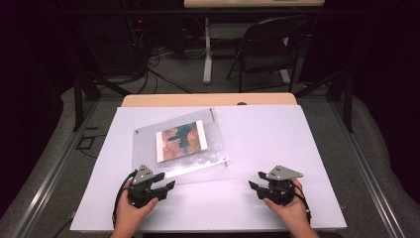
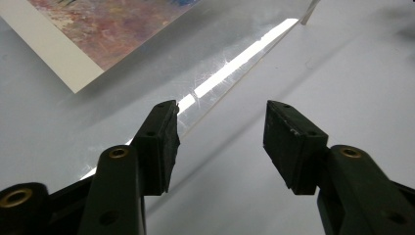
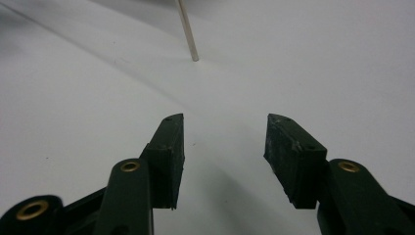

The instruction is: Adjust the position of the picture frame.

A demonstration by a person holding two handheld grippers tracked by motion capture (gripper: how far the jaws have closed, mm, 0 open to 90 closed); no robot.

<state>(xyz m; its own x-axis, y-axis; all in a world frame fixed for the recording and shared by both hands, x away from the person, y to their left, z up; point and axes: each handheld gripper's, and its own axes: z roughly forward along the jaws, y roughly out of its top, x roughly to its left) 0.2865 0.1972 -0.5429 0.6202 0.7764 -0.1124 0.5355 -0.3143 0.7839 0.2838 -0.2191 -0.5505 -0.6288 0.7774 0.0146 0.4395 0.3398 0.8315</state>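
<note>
While both grippers rest parted and empty on the white table, the clear acrylic frame with its print lies flat just ahead of the left gripper. The right gripper sits well apart. Judged stage: approach; next, seize the frame's near edge.

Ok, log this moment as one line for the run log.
left hand-held gripper: open, at acrylic frame near edge | right hand-held gripper: open, over white mat | picture: inside frame
</note>
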